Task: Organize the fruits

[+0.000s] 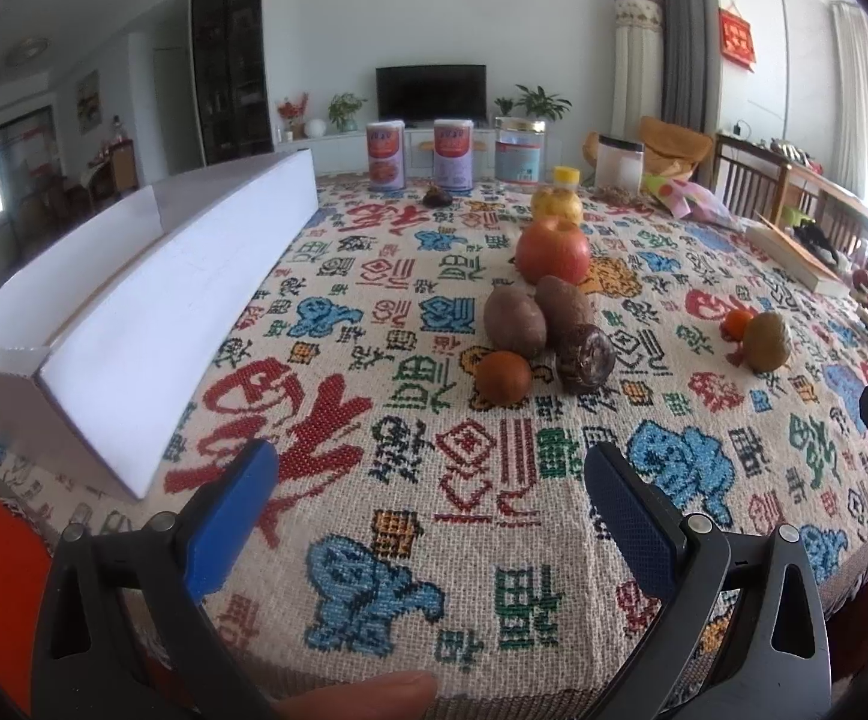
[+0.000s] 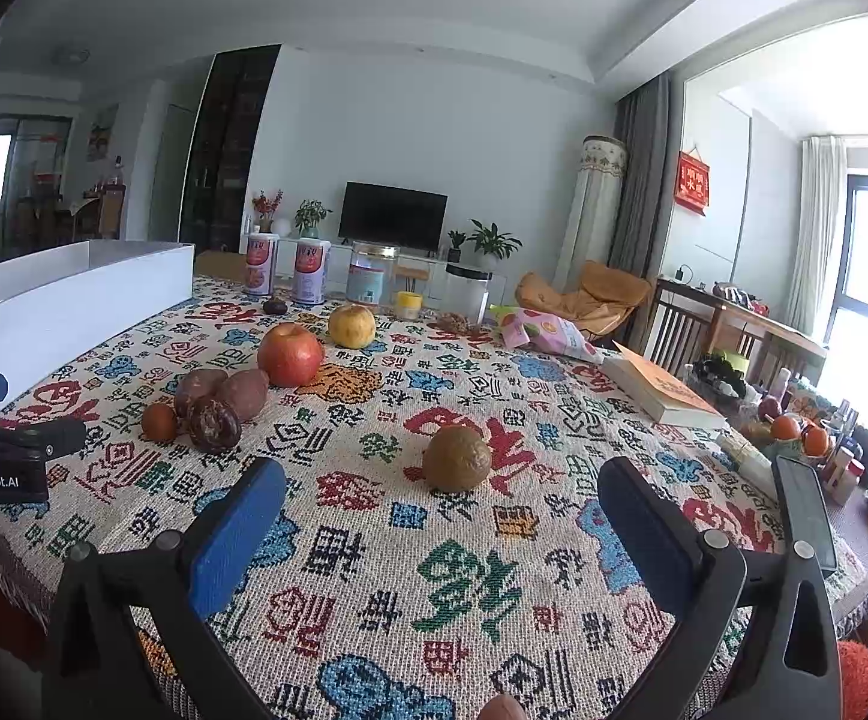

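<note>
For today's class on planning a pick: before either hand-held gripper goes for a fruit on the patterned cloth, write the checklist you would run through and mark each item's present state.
1. Right hand-held gripper open and holding nothing: ok.
2. Left hand-held gripper open and holding nothing: ok.
3. Lone brown fruit stands apart from the others, straight ahead of the right fingers: ok.
4. Fruit cluster ahead of the left side is separated for a clean grasp: not ok; the dark round fruit and the oval brown fruit look pressed together.
5. White box has room inside: cannot tell, its inside is hidden.
6. Red apple is unobstructed from above: ok.
</note>
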A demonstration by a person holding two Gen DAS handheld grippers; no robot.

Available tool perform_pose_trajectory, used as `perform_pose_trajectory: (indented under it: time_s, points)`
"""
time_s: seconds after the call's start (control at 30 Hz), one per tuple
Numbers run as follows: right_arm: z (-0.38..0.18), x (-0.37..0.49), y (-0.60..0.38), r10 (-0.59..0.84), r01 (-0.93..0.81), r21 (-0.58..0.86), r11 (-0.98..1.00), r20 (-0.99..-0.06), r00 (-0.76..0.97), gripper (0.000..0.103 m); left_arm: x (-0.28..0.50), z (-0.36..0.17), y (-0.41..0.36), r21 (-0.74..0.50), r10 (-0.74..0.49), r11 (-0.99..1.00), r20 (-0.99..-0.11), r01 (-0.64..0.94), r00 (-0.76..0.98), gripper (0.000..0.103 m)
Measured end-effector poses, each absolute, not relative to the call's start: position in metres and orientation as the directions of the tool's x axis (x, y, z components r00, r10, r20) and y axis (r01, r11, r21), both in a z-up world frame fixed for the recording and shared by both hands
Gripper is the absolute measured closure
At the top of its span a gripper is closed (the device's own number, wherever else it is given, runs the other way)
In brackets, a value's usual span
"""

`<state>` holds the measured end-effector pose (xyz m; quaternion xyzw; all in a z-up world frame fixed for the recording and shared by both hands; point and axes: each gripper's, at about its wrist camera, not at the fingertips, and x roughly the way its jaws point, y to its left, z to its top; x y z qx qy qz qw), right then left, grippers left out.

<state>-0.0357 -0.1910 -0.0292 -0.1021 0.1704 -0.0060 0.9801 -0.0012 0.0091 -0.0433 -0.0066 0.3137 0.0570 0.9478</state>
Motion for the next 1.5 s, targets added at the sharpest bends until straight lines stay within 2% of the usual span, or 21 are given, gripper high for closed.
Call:
perform_pose_trajectory:
  time_s: [0.33, 0.47, 0.7, 1.5]
  points:
    - [-0.035, -0.032, -0.192, -0.05, -0.024, -0.199, 0.98, -0.358, 0.933, 0.0, 0.001, -0.033, 0.021, 0.014, 0.125, 0.99, -0.572, -0.142, 0.811, 0.001]
    - [-0.034, -0.032, -0.195, -0.057, -0.011, -0.19, 0.982, -0.351, 0.935, 0.0, 0.006, -0.036, 0.033, 0.005, 0.143, 0.985, -0.59, -0.173, 0.794, 0.001]
    - [-0.034, -0.032, -0.198, -0.057, -0.009, -0.181, 0.983, -0.352, 0.934, 0.0, 0.004, -0.039, 0.02, 0.036, 0.129, 0.99, -0.586, -0.134, 0.8, 0.001]
    - [-0.045, -0.023, -0.203, -0.059, -0.009, -0.167, 0.986, -0.398, 0.915, 0.0, 0.014, -0.064, 0.016, 0.059, 0.128, 0.991, -0.664, -0.12, 0.736, 0.001]
